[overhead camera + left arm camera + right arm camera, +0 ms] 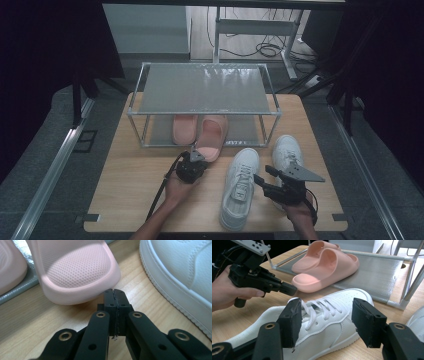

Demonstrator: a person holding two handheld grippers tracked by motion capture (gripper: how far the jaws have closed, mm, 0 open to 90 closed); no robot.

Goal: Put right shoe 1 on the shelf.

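Observation:
Two pink slippers lie on the lower shelf of a metal rack [139, 112]. The right slipper [212, 137] sticks out over the shelf edge onto the wooden table [130, 185]. My left gripper [196, 156] is shut with nothing in it, its tips [115, 293] right at that slipper's rounded end [75, 270]. Beside it lies a white laced sneaker [240, 187]. My right gripper [263, 174] is open, its pads [292, 315] standing on either side of the sneaker's laced middle [332, 302] without touching it.
A second white sneaker [287, 150] lies at the right, behind my right hand. The other pink slipper [184, 128] lies further in on the shelf. The rack's upper shelf [205, 90] is bare. Cables lie on the floor behind the table.

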